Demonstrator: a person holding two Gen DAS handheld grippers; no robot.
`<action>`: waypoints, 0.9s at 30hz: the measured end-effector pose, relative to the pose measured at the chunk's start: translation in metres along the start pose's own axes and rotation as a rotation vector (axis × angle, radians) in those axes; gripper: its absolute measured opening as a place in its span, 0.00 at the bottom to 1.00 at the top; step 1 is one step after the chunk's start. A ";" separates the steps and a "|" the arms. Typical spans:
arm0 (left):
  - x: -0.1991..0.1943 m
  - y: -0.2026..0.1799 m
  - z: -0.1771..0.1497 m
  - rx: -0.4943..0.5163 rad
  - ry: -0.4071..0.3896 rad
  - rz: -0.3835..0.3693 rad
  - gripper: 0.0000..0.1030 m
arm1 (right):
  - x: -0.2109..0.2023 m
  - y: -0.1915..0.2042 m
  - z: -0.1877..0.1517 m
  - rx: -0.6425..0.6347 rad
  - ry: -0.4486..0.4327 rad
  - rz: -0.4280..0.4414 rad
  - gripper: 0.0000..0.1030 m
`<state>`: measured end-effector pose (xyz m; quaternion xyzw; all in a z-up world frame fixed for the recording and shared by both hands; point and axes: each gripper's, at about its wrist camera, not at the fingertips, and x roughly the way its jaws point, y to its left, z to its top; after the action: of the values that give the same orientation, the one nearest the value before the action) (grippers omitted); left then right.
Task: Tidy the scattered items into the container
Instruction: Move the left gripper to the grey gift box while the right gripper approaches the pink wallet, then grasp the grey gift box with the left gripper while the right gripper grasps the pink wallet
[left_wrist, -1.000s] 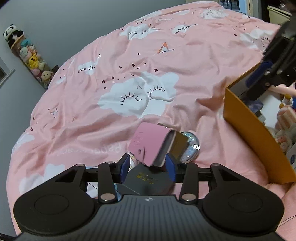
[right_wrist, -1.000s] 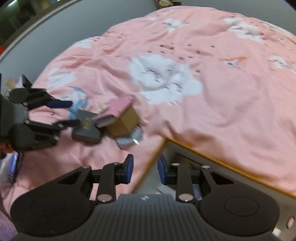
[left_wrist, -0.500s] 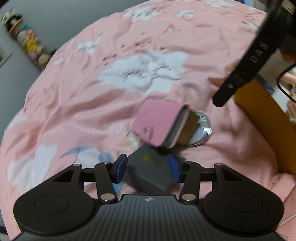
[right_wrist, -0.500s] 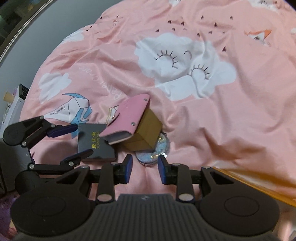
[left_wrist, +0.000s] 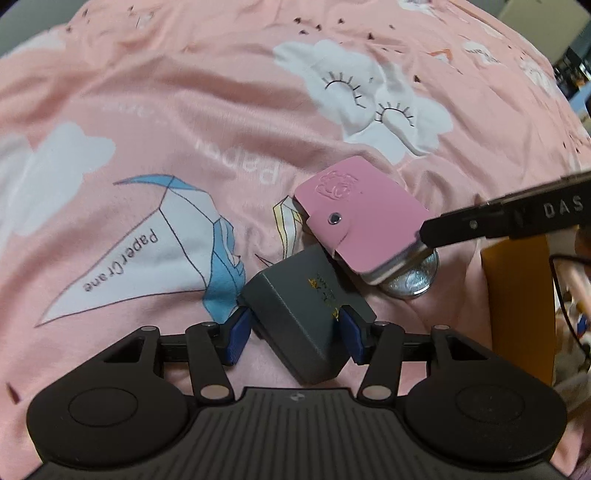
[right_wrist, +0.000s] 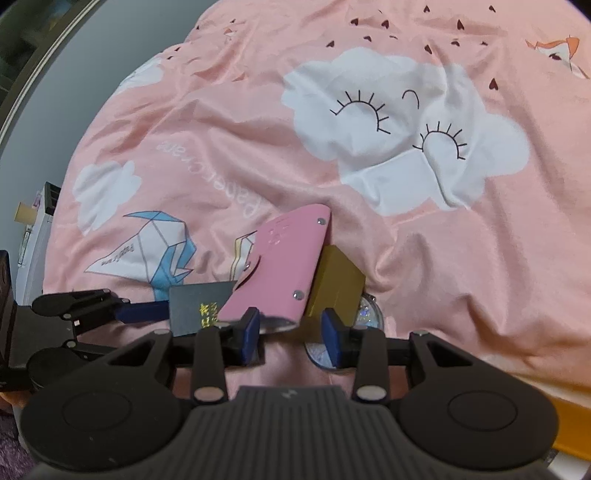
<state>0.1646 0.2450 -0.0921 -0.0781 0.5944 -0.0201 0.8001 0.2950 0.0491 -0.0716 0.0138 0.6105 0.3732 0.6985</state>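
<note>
Left gripper (left_wrist: 293, 334) comes down over the dark grey box (left_wrist: 308, 314), jaws opening, one blue pad at each side of it, and whether they press it yet I can't quite say. Right gripper (right_wrist: 290, 334) is opening too, straddling the near end of the pink wallet (right_wrist: 282, 269), no squeeze visible.

That grey box is our anchor. The wallet leans just beyond it, one edge overlapping the box's far corner and propped on a tan box (right_wrist: 336, 286). Under that pair, on the box's far right, sits a round silver compact (left_wrist: 413, 277). Everything rests on the pink duvet (left_wrist: 184, 110). The orange container (left_wrist: 517, 310) stands to the right of the box, past the compact.

Trouble ahead? The stack is interlocked. Lift the grey box first and the wallet may slide off. The two grippers are working very near each other, so a knock is possible. Soft bedding could let a pad dig in or snag cloth.
</note>
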 end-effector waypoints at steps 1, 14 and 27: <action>0.003 0.001 0.001 -0.009 0.005 0.001 0.62 | 0.002 -0.001 0.001 0.008 0.006 0.008 0.40; 0.004 -0.008 0.007 -0.009 -0.002 0.021 0.53 | 0.008 0.010 0.005 0.003 0.030 0.043 0.36; -0.009 -0.017 0.013 -0.069 -0.098 -0.044 0.48 | 0.015 0.004 0.025 0.086 -0.014 0.079 0.42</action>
<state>0.1750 0.2309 -0.0778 -0.1193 0.5529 -0.0132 0.8245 0.3146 0.0706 -0.0760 0.0705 0.6200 0.3740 0.6861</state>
